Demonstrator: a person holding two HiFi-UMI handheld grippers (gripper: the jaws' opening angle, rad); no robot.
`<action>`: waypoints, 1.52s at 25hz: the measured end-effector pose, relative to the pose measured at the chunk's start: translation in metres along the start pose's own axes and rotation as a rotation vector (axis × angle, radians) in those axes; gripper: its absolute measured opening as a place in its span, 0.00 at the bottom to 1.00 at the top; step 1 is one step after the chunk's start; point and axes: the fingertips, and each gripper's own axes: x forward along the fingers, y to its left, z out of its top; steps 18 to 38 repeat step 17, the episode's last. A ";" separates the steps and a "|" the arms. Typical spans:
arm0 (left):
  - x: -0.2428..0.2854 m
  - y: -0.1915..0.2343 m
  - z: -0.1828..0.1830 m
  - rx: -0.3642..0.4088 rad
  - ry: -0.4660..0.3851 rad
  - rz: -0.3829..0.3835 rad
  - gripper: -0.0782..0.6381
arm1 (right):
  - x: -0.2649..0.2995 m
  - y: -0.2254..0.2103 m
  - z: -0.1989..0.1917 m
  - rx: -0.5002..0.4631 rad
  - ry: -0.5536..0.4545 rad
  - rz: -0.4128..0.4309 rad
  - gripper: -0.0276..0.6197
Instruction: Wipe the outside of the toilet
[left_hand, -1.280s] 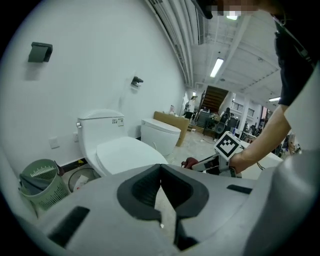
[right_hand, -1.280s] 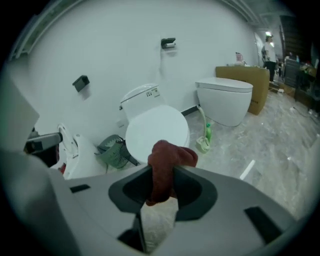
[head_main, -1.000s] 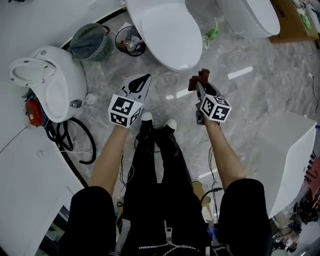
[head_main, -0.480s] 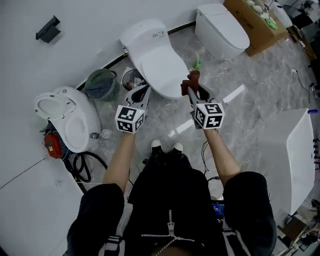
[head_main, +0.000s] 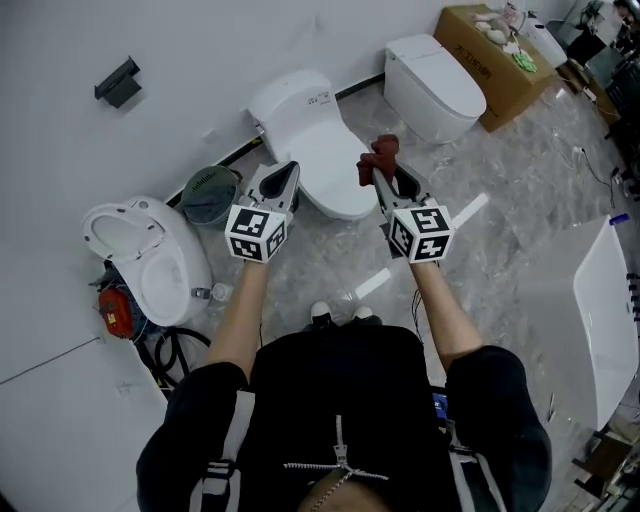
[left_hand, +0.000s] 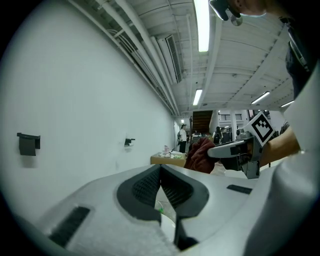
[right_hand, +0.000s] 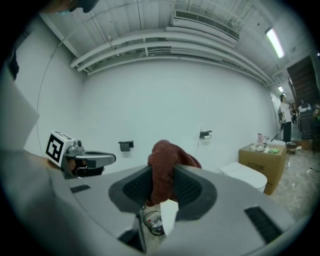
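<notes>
A white toilet (head_main: 312, 140) with its lid down stands against the wall, straight ahead of me. My right gripper (head_main: 383, 172) is held in the air over its right front edge, shut on a dark red cloth (head_main: 377, 156). In the right gripper view the cloth (right_hand: 167, 159) bulges up between the jaws. My left gripper (head_main: 285, 172) hovers over the toilet's left front edge, its jaws shut with nothing between them (left_hand: 161, 169). From the left gripper view, the right gripper (left_hand: 231, 150) and its cloth (left_hand: 201, 155) show to the right.
A second closed toilet (head_main: 436, 86) and a cardboard box (head_main: 497, 48) stand at the right. At the left is a toilet with its seat open (head_main: 145, 252), beside a green basket (head_main: 208, 192) and black hoses (head_main: 165, 350). A white panel (head_main: 610, 320) leans at the far right.
Both grippers have risen and moved forward, from over the floor to the middle toilet's front. The head view has lifted, showing more wall. The cloth stays gripped.
</notes>
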 end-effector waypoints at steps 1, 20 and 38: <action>-0.002 0.002 0.001 0.000 -0.001 0.000 0.11 | -0.001 0.003 0.000 0.004 -0.003 0.000 0.22; -0.007 0.014 0.001 -0.019 -0.013 -0.025 0.11 | 0.007 0.031 -0.007 -0.025 0.035 0.032 0.22; -0.007 0.014 0.001 -0.019 -0.013 -0.025 0.11 | 0.007 0.031 -0.007 -0.025 0.035 0.032 0.22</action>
